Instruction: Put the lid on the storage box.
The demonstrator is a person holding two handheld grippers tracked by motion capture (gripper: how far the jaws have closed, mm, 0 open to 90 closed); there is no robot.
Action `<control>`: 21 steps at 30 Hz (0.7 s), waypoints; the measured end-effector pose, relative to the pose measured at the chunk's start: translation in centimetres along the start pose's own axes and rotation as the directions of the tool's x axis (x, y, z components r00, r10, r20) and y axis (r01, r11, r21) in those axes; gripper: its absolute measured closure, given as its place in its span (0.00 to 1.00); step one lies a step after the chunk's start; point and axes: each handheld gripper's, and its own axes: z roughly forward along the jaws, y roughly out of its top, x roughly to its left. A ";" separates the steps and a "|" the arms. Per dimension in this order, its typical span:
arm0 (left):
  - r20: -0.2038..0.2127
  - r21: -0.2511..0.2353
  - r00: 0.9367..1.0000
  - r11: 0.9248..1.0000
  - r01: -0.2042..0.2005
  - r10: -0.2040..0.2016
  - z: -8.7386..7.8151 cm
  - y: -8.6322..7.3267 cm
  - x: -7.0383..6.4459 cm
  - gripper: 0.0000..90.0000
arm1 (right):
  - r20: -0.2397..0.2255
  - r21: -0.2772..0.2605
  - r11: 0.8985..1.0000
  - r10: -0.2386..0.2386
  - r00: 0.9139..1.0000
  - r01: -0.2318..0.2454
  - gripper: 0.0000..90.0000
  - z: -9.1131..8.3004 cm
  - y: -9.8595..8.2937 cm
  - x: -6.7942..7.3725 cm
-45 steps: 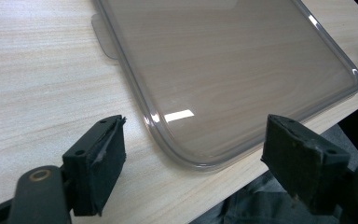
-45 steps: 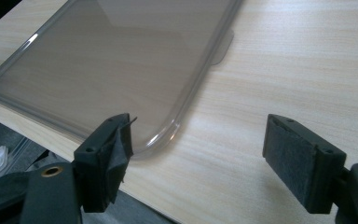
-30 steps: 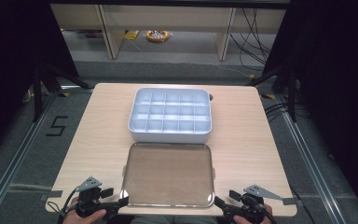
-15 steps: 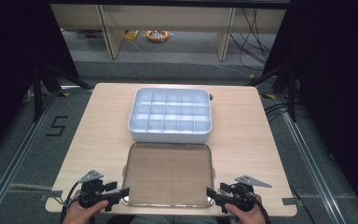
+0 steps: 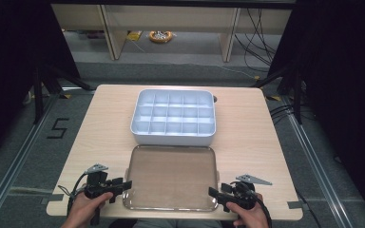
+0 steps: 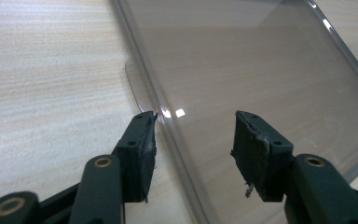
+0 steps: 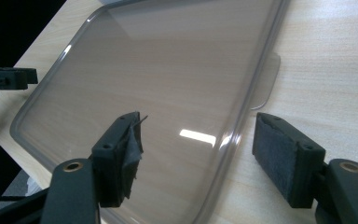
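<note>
On the left, the left gripper (image 5: 123, 184) is sitting at the near left edge of the clear, smoke-tinted rectangular plastic lid (image 5: 171, 175), jaws spread wide and straddling its raised rim, one pad outside on the pale wooden table (image 5: 100, 128) and the other over the lid's flat panel. In the left gripper view the small clear tab (image 6: 137, 86) is sticking out from the rim just ahead of the outer pad. Nothing is being gripped yet.

Moving across, the lid is lying flat at the near edge of the table, just in front of the white plastic divided organiser box (image 5: 173, 117), nearly touching it. Its long axis is running left to right, matching the box behind.

On the right, the right gripper (image 5: 213, 192) is mirroring the pose, jaws wide and straddling the right rim, empty as well.

Judging the step as a two-sided pickup: both sets of jaws should close on the rim together, squarely across it, keeping the lid level so it isn't twisting or slipping off the smooth plastic.
</note>
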 end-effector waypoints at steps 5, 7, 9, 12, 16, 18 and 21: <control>-0.009 0.033 1.000 0.999 0.000 0.000 0.7 0.3 0.3 0.58 | -0.013 0.006 1.000 0.000 1.000 0.000 0.41 0.3 0.1 -0.1; -0.015 0.040 1.000 0.999 -0.006 0.006 0.9 0.4 0.5 0.61 | -0.008 0.016 1.000 0.027 1.000 -0.027 0.42 0.4 0.1 0.1; -0.019 0.036 1.000 0.999 -0.006 0.007 1.0 0.4 0.5 0.63 | -0.004 0.012 1.000 -0.006 1.000 0.006 0.43 0.6 0.2 -0.3; -0.006 0.018 1.000 1.000 0.018 -0.018 1.2 0.3 0.2 0.65 | -0.016 0.023 1.000 0.006 1.000 -0.006 0.47 0.8 0.2 -0.4; -0.020 0.015 1.000 1.000 0.002 -0.001 1.3 0.2 -0.2 0.64 | 0.009 0.009 1.000 0.015 1.000 -0.015 0.47 1.1 0.3 -0.5; -0.019 0.043 1.000 0.999 -0.018 0.019 1.0 0.2 0.1 0.64 | -0.012 -0.003 0.992 0.123 0.992 -0.123 0.47 1.1 0.2 -0.3; -0.024 0.028 1.000 1.000 -0.009 0.010 1.0 0.0 -0.3 0.63 | -0.033 -0.015 0.987 0.158 0.987 -0.159 0.50 0.9 0.1 -0.9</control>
